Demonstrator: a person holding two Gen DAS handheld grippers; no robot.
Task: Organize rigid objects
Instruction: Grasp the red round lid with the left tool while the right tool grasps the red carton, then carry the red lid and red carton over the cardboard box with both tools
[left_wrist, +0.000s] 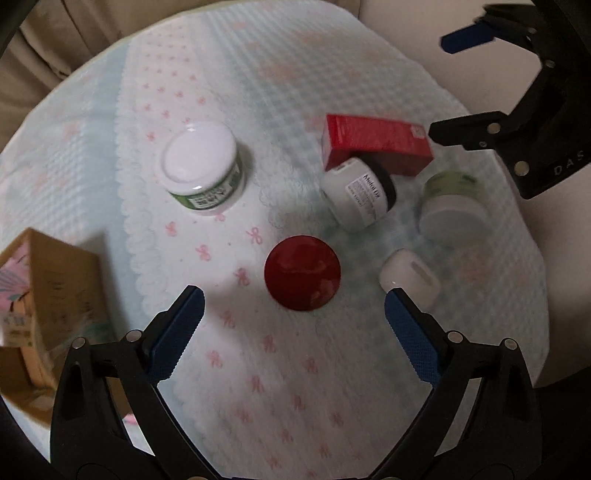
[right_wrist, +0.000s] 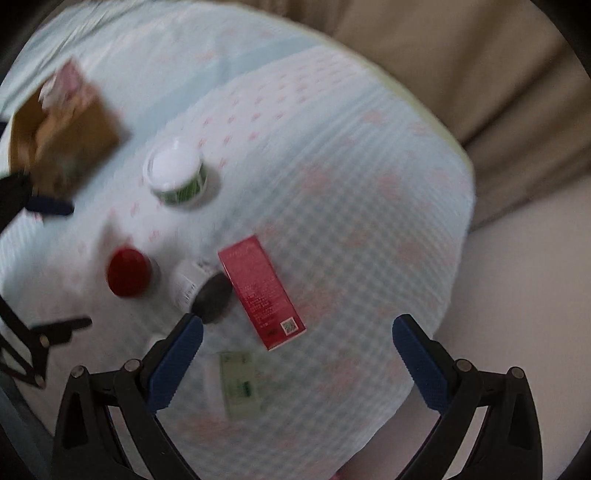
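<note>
Two empty grippers, fingers spread wide, hover in the approach step: the left gripper (left_wrist: 293, 306) frames a red-lidded jar (left_wrist: 303, 273), apparently next to be grasped, while the right gripper (right_wrist: 297, 332) flanks a red box (right_wrist: 260, 291).

this looks like a home, most likely a living room or bedroom. a round tabletop (left_wrist: 369, 66) is covered with a soft pale blue and white quilted cloth (left_wrist: 280, 369) printed with small pink bows. on it sit personal care things: cream jars (left_wrist: 203, 168), a red carton (left_wrist: 376, 142) and a red-lidded jar (left_wrist: 303, 273). behind the tabletop hang beige folds like a curtain or sofa cover (right_wrist: 461, 66). a cardboard box (left_wrist: 48, 291) stands at the edge.
</note>
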